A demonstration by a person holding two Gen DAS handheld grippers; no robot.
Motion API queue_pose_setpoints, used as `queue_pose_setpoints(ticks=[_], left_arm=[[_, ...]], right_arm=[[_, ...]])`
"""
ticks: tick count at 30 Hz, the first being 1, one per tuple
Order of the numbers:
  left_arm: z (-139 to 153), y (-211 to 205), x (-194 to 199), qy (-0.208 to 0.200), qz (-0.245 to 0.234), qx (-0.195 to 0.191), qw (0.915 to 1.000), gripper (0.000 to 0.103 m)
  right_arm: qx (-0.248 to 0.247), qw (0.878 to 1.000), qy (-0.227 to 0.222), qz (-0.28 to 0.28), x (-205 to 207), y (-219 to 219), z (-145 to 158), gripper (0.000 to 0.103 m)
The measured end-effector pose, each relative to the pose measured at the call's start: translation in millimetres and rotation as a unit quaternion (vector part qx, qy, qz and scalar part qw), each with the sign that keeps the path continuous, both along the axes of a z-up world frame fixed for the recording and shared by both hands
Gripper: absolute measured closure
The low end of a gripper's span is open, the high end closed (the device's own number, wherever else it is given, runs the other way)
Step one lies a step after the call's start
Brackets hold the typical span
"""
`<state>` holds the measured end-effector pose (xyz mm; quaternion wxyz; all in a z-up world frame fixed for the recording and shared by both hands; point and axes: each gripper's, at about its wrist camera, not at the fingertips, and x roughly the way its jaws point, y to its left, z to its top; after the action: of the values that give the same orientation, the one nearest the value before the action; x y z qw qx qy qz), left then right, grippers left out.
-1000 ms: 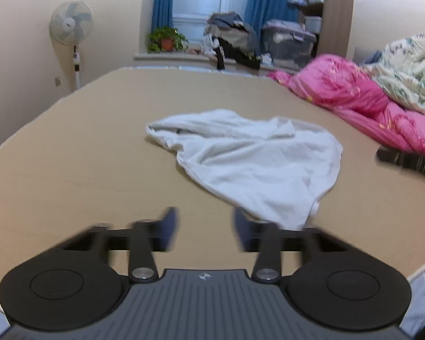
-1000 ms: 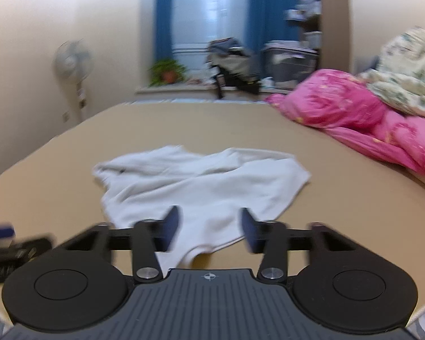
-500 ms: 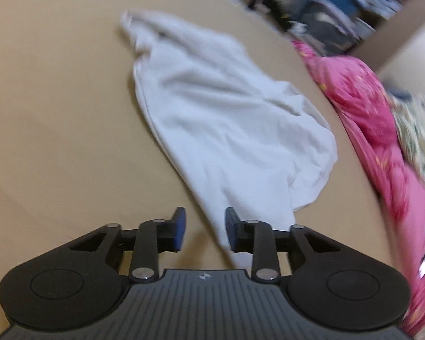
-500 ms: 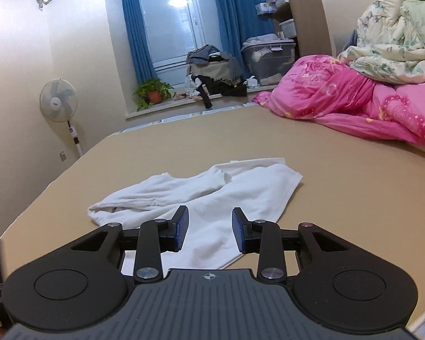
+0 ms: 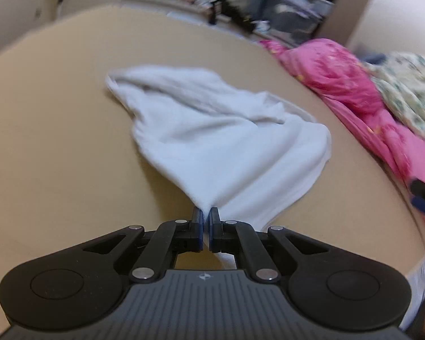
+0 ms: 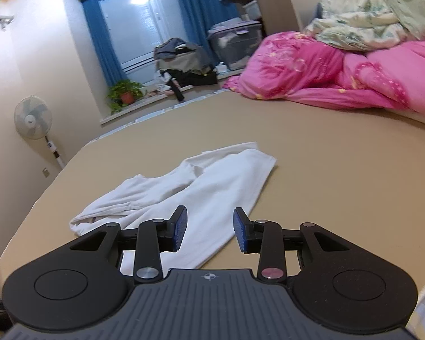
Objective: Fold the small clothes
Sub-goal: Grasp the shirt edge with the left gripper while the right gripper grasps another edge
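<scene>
1. The left tool (image 5: 206, 218) is pinched together on the near corner of the white garment (image 5: 226, 147), the cloth drawn taut into its tips.
2. The right tool (image 6: 209, 231) stands apart with nothing gripped, hovering over the garment's near edge.
3. The garment lies rumpled and unfolded on the tan bed (image 6: 340, 175), well apart from the pink quilt (image 6: 311, 73).
4. No fold is made yet; flattening and folding appear to remain.

no readable text, label or number anywhere

Tan bed (image 6: 340, 175) carried crumpled white garment (image 6: 212, 187) mid-frame; pink duvet (image 6: 311, 73) lay on it upper right.
</scene>
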<state>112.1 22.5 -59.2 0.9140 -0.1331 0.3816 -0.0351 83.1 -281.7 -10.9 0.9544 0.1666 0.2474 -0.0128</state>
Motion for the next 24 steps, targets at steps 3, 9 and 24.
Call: queue_pose_setpoints(ticks=[3, 9, 24], left_arm=[[25.2, 48.2, -39.9, 0.0, -0.015, 0.026, 0.9995, 0.1], [19.7, 135.0, -87.4, -0.034, 0.034, 0.02, 0.9986, 0.103], [-56.2, 152.6, -36.2, 0.084, 0.04, -0.055, 0.9942, 0.066]], right_arm=[[0.001, 1.0, 0.002, -0.007, -2.3, -8.0, 3.6, 0.064], [-0.017, 0.999, 0.015, -0.031, 18.7, -36.0, -2.5, 0.06], [0.01, 0.972, 0.214, 0.099, 109.0, 1.0, -90.5, 0.042]])
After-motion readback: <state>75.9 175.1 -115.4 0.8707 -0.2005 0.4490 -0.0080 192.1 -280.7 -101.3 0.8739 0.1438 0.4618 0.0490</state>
